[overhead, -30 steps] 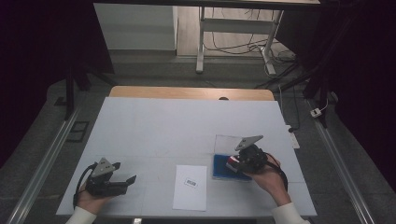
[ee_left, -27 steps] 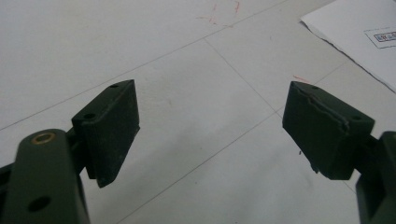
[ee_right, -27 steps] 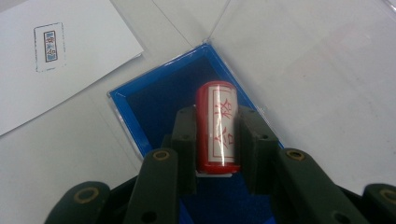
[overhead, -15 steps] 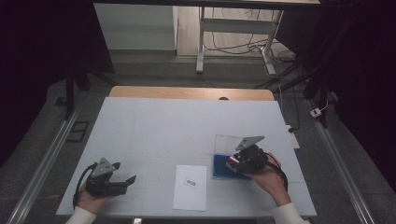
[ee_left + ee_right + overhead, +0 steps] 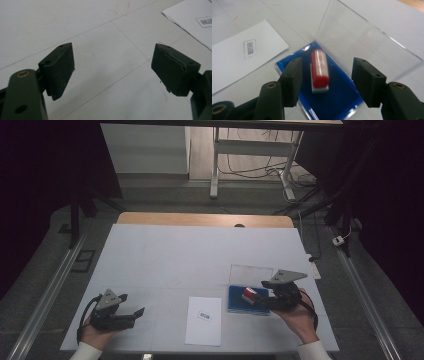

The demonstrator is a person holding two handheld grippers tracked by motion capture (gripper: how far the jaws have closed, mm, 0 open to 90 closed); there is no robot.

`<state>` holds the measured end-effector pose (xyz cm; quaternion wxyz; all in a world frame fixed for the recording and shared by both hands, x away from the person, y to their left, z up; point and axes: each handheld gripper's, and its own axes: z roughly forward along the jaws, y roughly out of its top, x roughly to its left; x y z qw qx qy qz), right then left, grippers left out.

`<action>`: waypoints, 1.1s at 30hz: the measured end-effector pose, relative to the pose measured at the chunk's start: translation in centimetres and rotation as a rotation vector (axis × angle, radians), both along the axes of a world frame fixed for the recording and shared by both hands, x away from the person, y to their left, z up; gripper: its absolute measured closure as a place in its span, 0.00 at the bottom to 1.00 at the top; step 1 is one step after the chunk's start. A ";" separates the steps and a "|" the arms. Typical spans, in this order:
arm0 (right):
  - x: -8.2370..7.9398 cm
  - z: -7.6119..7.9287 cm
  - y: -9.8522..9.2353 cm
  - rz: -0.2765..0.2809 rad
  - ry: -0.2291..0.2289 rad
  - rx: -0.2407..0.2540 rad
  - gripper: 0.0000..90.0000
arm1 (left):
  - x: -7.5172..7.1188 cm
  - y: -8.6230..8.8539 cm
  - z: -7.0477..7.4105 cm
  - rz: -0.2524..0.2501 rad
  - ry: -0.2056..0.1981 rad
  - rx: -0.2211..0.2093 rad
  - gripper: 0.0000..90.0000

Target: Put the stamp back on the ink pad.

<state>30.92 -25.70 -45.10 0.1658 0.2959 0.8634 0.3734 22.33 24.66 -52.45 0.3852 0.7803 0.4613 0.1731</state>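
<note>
1. Since the earlier high views, the right gripper (image 5: 261, 296) has drawn back a little toward the person, and its jaws have just been opening; the red plastic stamp with a white base (image 5: 319, 71) lies between them but is no longer pressed by either pad.
2. Stamp position: it rests on the blue ink pad in a clear hinged case (image 5: 337, 100), at the near right of the white table (image 5: 165, 255), with the transparent lid (image 5: 362, 37) standing up on the far side.
3. Right gripper state: jaws moderately wide, each pad standing apart from the stamp's sides.
4. Left gripper (image 5: 131, 312): held at the near left of the table, jaws wide and empty over bare surface; the left gripper view shows nothing between its pads (image 5: 60, 67).
5. White sheet of paper bearing a small printed rectangle (image 5: 204, 320): it lies between the two grippers, just left of the ink pad.
6. Risks, as judged: a jaw tip pulled back low could catch the stamp and tip it off the pad, smearing ink on the table; a pad brushing the upright lid could swing it shut or shift the light case.
</note>
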 end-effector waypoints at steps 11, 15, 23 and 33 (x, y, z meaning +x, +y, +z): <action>-2.6 -1.4 -4.5 -0.123 -0.066 0.065 0.47 | -0.2 0.0 0.1 -0.001 -0.005 -0.004 0.21; -3.2 -2.5 -6.0 -0.143 -0.072 0.071 0.47 | -0.2 -0.1 0.1 -0.003 -0.006 -0.005 0.21; -3.3 -4.7 -7.1 -0.133 -0.059 0.040 0.46 | -0.2 -0.1 0.2 0.000 -0.012 -0.005 0.21; -3.3 -4.6 -6.8 -0.124 -0.071 0.038 0.46 | -0.3 -0.1 0.3 0.001 -0.017 -0.007 0.21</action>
